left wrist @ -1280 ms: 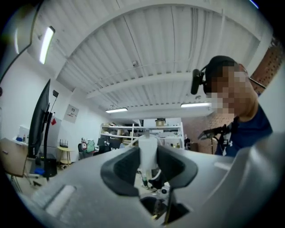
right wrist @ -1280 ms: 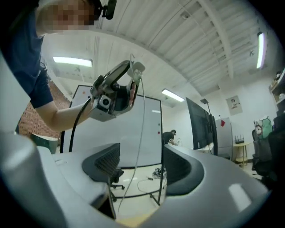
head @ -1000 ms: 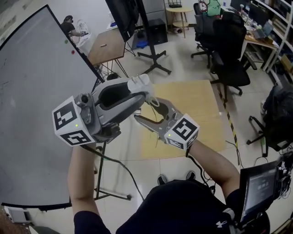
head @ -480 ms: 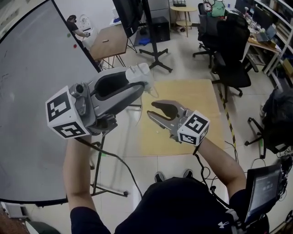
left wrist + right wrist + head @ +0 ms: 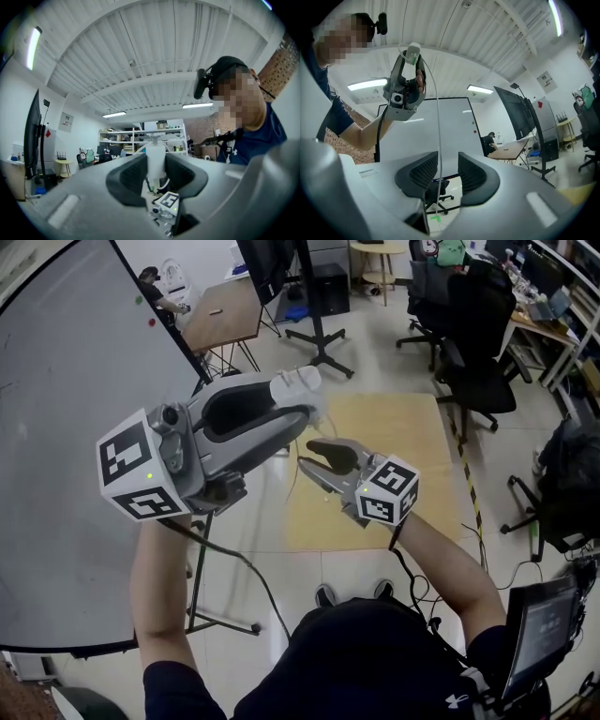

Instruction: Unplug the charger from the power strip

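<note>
Both grippers are held up in the air. My left gripper (image 5: 305, 401) is shut on a white charger block (image 5: 298, 385), which shows upright between its dark pads in the left gripper view (image 5: 154, 157). A thin white cable (image 5: 437, 140) hangs down from the charger (image 5: 413, 52). It runs through the gap of my right gripper (image 5: 447, 173), whose pads stand apart and do not pinch it. The right gripper (image 5: 310, 456) sits just below and to the right of the left one. No power strip is in view.
A large whiteboard (image 5: 66, 427) on a stand fills the left. Far below lie a light wooden tabletop (image 5: 384, 465), a wooden desk (image 5: 225, 320), a monitor stand's base (image 5: 319, 357) and black office chairs (image 5: 473, 362). A tablet screen (image 5: 539, 634) hangs at the lower right.
My right gripper has dropped lower and rolled a little, and its jaws have narrowed from wide open to a smaller gap around the cable. The left gripper keeps holding the charger.
</note>
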A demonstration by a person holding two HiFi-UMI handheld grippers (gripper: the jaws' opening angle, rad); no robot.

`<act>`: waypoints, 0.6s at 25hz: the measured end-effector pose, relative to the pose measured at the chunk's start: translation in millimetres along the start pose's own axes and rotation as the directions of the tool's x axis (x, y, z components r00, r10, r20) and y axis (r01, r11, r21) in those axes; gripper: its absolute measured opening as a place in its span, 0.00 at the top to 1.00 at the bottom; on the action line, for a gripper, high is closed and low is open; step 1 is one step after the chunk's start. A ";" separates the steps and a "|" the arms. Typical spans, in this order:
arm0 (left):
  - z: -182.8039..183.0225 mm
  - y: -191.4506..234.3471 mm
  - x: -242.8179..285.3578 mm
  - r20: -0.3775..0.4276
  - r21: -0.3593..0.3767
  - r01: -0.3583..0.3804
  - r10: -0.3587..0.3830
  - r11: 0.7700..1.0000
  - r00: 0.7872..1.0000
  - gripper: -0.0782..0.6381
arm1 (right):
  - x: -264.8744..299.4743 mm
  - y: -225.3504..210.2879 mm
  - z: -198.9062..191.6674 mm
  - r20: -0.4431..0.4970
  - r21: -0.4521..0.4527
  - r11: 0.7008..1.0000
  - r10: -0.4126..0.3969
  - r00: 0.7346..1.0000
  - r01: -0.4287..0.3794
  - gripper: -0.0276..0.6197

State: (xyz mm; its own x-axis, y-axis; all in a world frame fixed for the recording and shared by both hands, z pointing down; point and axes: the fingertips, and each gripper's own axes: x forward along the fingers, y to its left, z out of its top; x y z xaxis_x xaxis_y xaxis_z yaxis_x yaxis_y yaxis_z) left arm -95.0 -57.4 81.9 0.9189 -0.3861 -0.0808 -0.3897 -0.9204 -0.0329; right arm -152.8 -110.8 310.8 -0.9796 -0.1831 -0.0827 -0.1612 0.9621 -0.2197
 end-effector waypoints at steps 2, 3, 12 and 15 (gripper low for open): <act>-0.4 0.5 -2.4 0.001 -0.001 0.001 -0.001 1.000 1.000 0.72 | 4.6 5.9 -1.1 0.000 0.000 1.000 0.023 1.000 -0.023 0.72; -0.1 0.9 -3.5 0.002 -0.002 0.002 -0.002 1.000 1.000 0.72 | 6.5 9.3 -1.5 -0.001 -0.001 0.999 0.034 0.999 -0.034 0.71; -6.9 11.0 -11.9 0.006 -0.001 -0.057 0.057 0.998 0.998 0.72 | -18.9 17.3 -23.6 -0.043 0.038 0.997 0.073 0.996 -0.072 0.92; -14.8 18.5 -14.0 -0.002 -0.002 -0.083 0.083 0.997 0.997 0.72 | -30.7 26.4 -31.2 -0.054 0.059 0.993 0.110 0.992 -0.107 0.94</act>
State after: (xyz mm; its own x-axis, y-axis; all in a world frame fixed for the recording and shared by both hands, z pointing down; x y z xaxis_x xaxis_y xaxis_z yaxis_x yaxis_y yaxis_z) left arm -114.1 -69.9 97.2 0.8836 -0.4613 -0.0808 -0.4644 -0.8853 -0.0243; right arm -130.6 -73.5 337.9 -0.9965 -0.0647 -0.0535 -0.0482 0.9627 -0.2662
